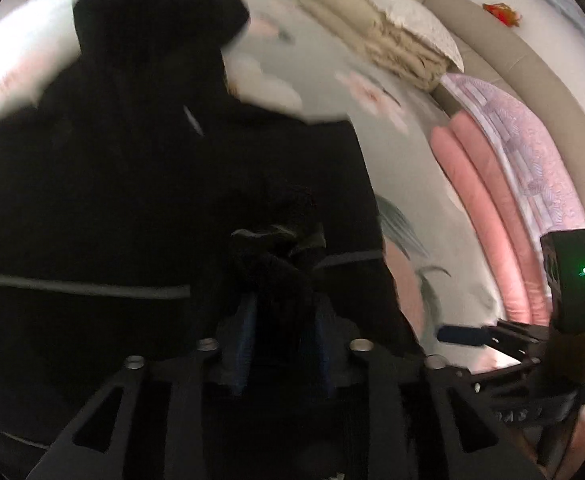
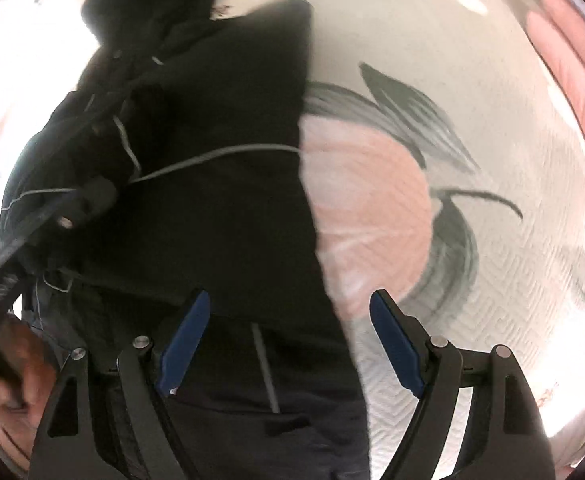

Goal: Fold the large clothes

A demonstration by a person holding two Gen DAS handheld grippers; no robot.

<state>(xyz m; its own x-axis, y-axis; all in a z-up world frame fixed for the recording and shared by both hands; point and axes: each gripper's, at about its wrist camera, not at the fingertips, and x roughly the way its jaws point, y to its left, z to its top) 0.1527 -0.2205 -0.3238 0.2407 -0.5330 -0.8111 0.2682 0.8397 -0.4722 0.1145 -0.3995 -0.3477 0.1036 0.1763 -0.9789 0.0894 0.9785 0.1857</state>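
A black hooded garment (image 1: 132, 184) with thin grey stripes lies spread on a floral bedspread (image 1: 408, 168), its hood at the far end. In the left wrist view my left gripper (image 1: 284, 308) points down at it. Its blue pads (image 1: 247, 336) stand a little apart, and a bunch of the black cloth lies loose between them. In the right wrist view my right gripper (image 2: 288, 300) hangs wide open over the garment's (image 2: 212, 160) right edge with nothing between its fingers. The left gripper (image 2: 92, 196) reaches in from the lower left, held by a hand (image 2: 8, 360).
Along the bed's far side lie a folded beige blanket stack (image 1: 384, 28), a rolled pink blanket (image 1: 484, 200) and a purple patterned quilt (image 1: 532, 148) against a beige headboard (image 1: 512, 52). Bare bedspread (image 2: 492, 280) shows to the garment's right.
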